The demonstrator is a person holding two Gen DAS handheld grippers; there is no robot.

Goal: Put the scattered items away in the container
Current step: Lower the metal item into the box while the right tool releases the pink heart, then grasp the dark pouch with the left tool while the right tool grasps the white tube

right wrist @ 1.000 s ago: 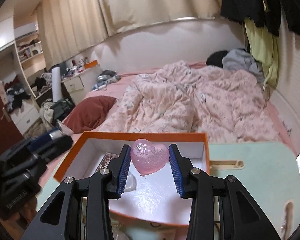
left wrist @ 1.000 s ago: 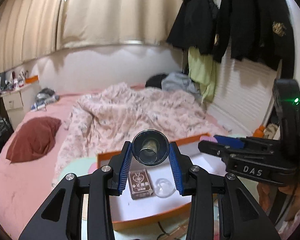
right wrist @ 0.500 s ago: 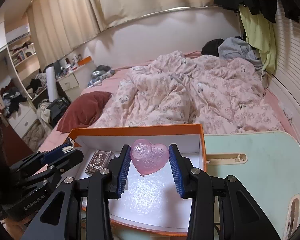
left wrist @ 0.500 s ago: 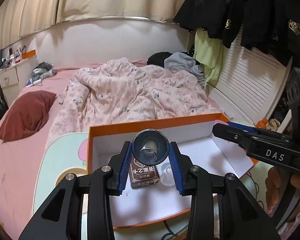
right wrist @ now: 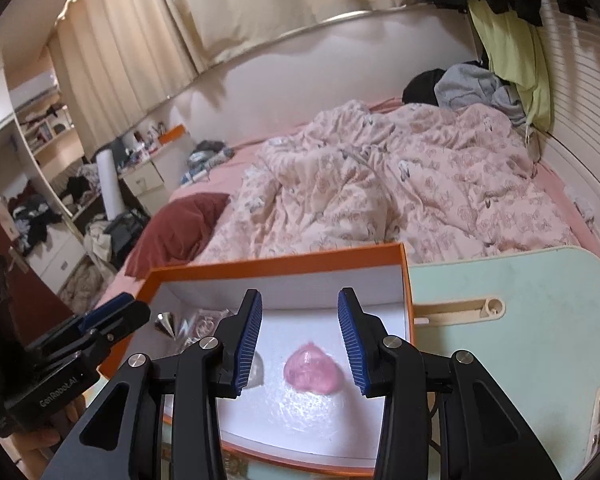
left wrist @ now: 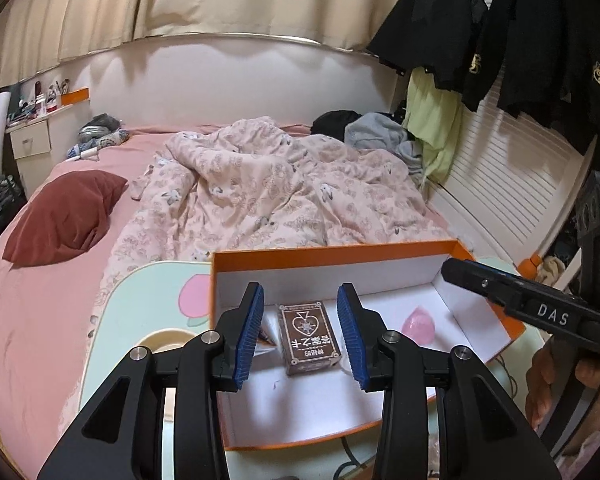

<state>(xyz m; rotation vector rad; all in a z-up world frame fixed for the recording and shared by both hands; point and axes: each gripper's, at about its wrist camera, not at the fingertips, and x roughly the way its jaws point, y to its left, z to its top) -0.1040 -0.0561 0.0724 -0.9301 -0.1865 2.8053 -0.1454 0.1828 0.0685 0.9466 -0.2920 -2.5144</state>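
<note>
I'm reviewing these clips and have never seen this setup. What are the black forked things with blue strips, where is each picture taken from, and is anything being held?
No robot here: a person holds a hand-operated gripper in each hand, and each carries a fisheye camera looking forward along its two blue-padded fingers. One picture comes from the left gripper, the other from the right gripper. Both hang over an orange box with a white inside, which stands on a pale green bed table. In the box lie a brown card deck, a pink heart, a silvery cone and a clear piece I cannot identify. Both sets of jaws stand open and hold nothing.
</note>
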